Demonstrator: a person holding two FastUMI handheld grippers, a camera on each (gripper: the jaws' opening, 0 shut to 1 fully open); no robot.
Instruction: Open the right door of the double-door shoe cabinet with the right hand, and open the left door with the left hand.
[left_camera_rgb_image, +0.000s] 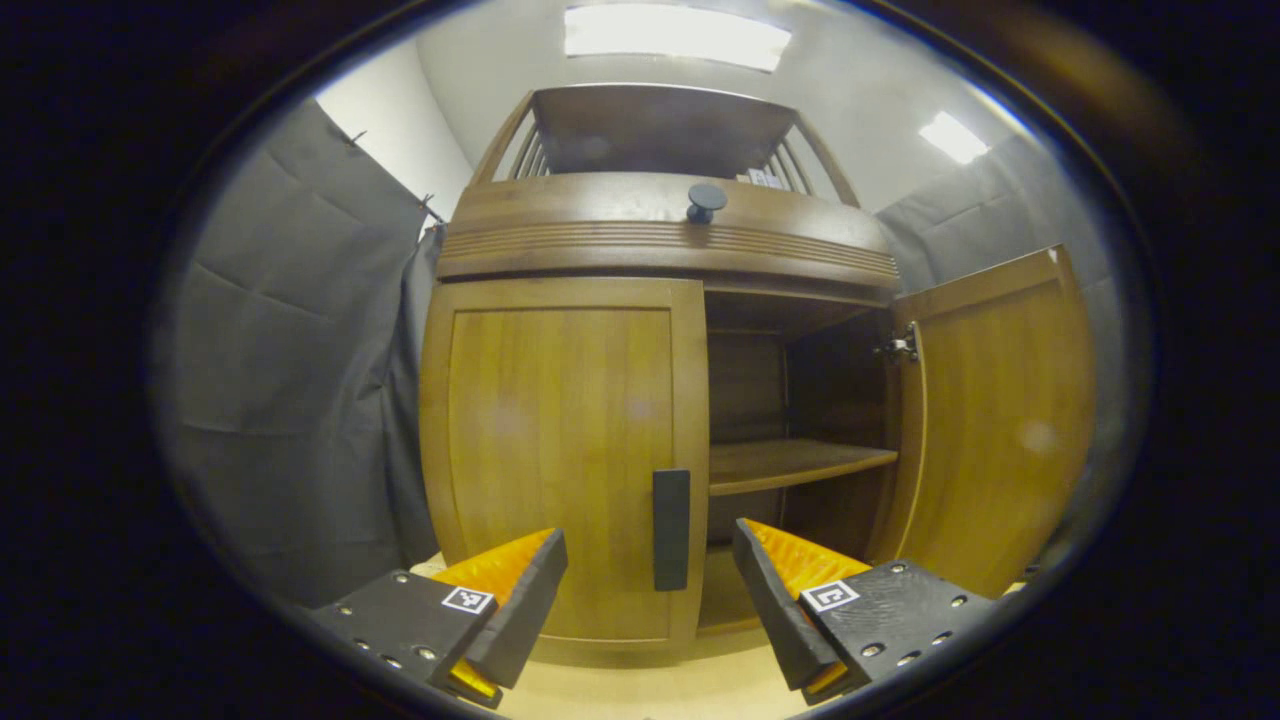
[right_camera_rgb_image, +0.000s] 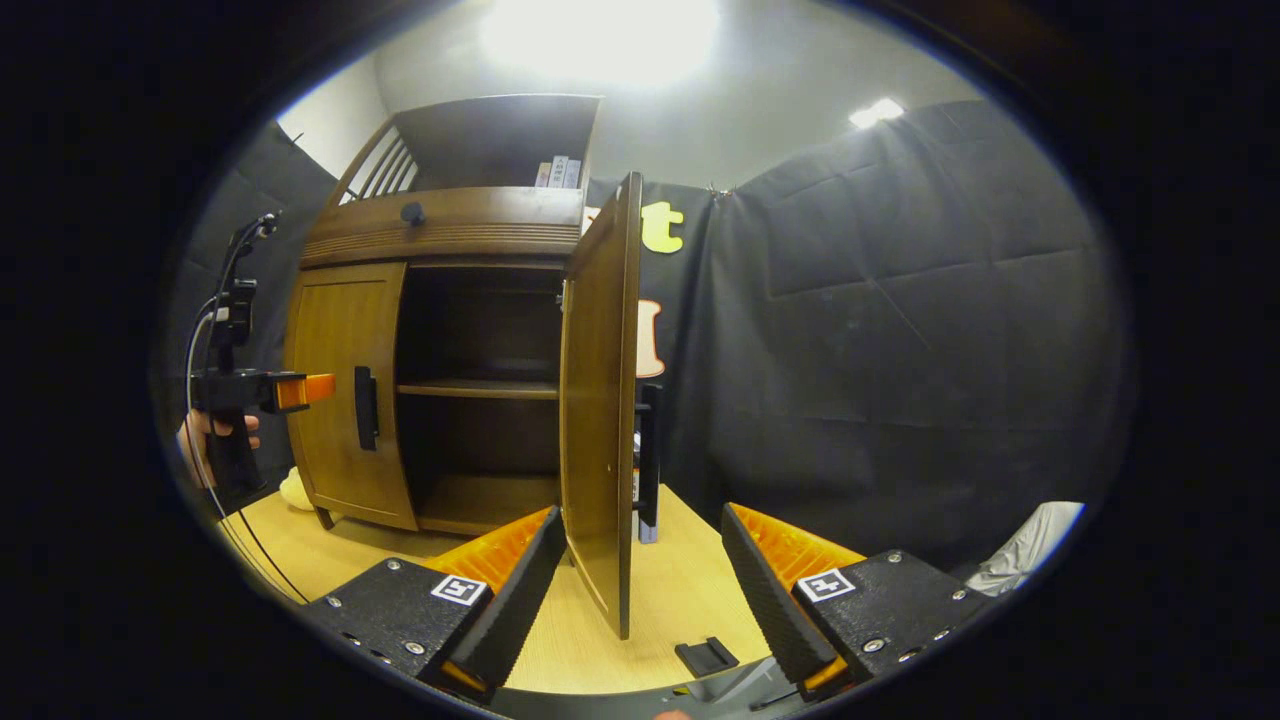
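The wooden shoe cabinet (left_camera_rgb_image: 660, 235) stands in front of me. Its left door (left_camera_rgb_image: 560, 450) is closed, with a black handle (left_camera_rgb_image: 671, 528) at its inner edge. My left gripper (left_camera_rgb_image: 650, 590) is open, its fingers on either side of that handle and a little short of it. The right door (left_camera_rgb_image: 1000, 410) is swung wide open, baring a shelf (left_camera_rgb_image: 800, 462). In the right gripper view the open right door (right_camera_rgb_image: 598, 400) stands edge-on between the fingers of my open right gripper (right_camera_rgb_image: 640, 590), its black handle (right_camera_rgb_image: 650, 455) on the far face. The left gripper (right_camera_rgb_image: 300, 390) shows near the left door (right_camera_rgb_image: 345, 385).
A black knob (left_camera_rgb_image: 705, 200) sits on the cabinet's top drawer, with an upper shelf above holding books (right_camera_rgb_image: 558, 172). Dark cloth walls stand on both sides. The floor (right_camera_rgb_image: 670, 590) is light wood. A small black part (right_camera_rgb_image: 706, 656) lies on it, and a white cloth (right_camera_rgb_image: 1030, 545) is at the right.
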